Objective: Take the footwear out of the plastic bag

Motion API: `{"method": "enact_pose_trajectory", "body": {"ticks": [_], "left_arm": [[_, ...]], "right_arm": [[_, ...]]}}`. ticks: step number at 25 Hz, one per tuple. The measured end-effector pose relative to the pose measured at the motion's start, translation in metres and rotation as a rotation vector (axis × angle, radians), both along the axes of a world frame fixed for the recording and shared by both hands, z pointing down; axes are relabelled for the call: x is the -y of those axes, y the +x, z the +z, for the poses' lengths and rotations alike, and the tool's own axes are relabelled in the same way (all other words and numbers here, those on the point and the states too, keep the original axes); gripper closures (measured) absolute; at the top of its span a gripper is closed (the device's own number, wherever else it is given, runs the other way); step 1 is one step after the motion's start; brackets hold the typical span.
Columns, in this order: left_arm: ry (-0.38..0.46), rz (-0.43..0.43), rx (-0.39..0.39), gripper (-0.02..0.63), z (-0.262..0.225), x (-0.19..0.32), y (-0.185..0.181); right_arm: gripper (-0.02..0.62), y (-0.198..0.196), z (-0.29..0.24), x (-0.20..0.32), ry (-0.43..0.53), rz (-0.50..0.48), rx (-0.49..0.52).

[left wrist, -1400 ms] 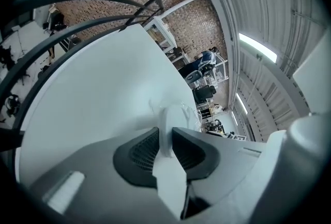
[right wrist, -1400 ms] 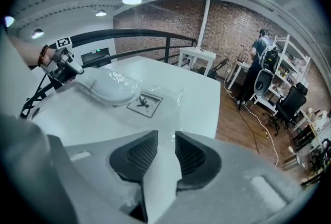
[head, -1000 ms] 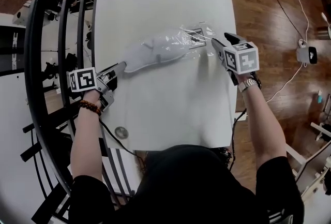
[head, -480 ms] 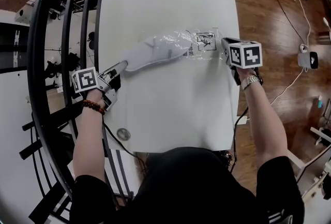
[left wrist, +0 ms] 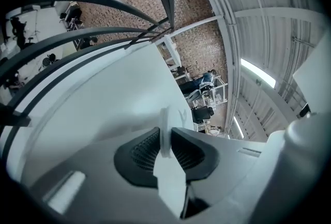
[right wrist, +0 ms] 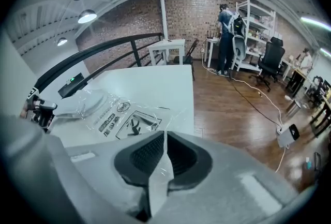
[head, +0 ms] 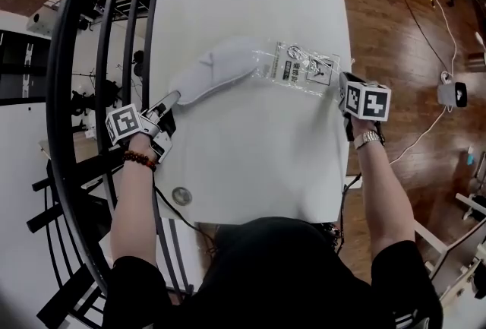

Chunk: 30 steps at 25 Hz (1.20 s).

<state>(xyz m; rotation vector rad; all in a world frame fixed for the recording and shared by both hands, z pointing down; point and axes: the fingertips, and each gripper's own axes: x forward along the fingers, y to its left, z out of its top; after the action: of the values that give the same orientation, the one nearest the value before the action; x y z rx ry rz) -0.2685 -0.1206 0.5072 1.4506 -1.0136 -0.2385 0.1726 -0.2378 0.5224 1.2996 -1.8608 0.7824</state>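
On the white desk [head: 250, 160] a white slipper [head: 216, 69] lies aslant, mostly clear of the transparent plastic bag [head: 304, 69], with one end at the bag's mouth. The left claw [head: 171, 97] is clenched on the slipper's near edge. The right claw [head: 342, 84], whose jaws have just been closing, pinches the bag's film at the opposite end. The bag carries a black printed label [head: 291, 69] and a framed pictogram panel [head: 320, 75]; the lettering is too small to read.
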Motion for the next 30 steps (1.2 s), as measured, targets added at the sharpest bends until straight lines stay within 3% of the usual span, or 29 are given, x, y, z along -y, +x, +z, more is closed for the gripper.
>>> {"method": "enact_pose_trajectory", "body": {"ticks": [14, 16, 23, 30], "left_arm": [[-0.03, -0.115, 0.075, 0.506, -0.002, -0.005, -0.012], [-0.041, -0.097, 0.118, 0.483, -0.001, -0.006, -0.014], [-0.076, -0.074, 0.261, 0.345, 0.009, -0.047, -0.014], [-0.101, -0.068, 0.355, 0.305, 0.009, -0.069, -0.013]], "right_arm": [[0.573, 0.024, -0.005, -0.023, -0.003, 0.062, -0.018], [0.534, 0.021, -0.007, -0.023, -0.004, 0.061, -0.021], [0.515, 0.032, -0.013, -0.057, 0.025, 0.056, -0.032], [0.476, 0.033, -0.025, -0.07, 0.059, 0.025, -0.029]]}}
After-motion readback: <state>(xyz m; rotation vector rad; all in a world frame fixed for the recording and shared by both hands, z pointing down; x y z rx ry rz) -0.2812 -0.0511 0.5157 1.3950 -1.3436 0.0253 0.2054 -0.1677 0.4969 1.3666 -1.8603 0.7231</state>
